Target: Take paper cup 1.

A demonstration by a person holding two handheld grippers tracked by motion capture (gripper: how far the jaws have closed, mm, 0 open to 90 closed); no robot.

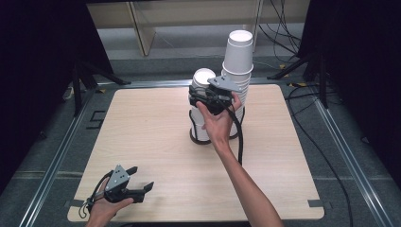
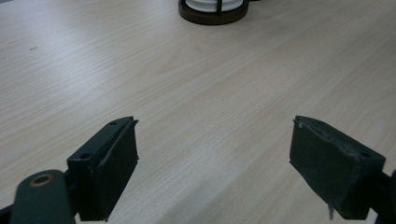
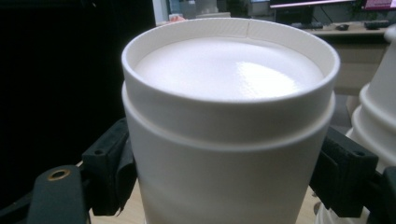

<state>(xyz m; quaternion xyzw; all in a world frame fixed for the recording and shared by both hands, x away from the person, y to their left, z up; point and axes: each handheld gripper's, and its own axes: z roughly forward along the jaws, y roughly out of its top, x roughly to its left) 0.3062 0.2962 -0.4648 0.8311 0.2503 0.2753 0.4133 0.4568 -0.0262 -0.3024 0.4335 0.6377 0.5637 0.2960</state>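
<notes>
High view first: the right gripper [image 1: 208,97] sits at the top of a short stack of white paper cups [image 1: 204,82], bottom-up, standing in a dark ring-shaped holder [image 1: 201,140] near the middle of the wooden table [image 1: 142,137]. Just beside that stack, on its right, a taller stack of cups [image 1: 239,56] rises well above it, so the clear way for the top cup looks to be straight up along the stack's upright axis rather than sideways. The left gripper [image 1: 139,182] rests far from the holder, at the near left edge of the table, which makes the right hand [image 1: 218,125] by far the nearer one to the work. Left gripper view next: its two black jaws stand apart with nothing but bare table [image 2: 196,93] between them, and the holder's base [image 2: 212,14] shows far off at the top edge, straight ahead. Right gripper view last: the topmost cup [image 3: 229,140] stands upright between the jaws, its closed bottom facing up, and both black pads [image 3: 109,168] seem pressed against its sides, one on each flank, so the grip looks clamped on that cup. The taller stack [image 3: 378,121] shows close by on the right. My guess is that the coming move is a straight lift off the stack.
</notes>
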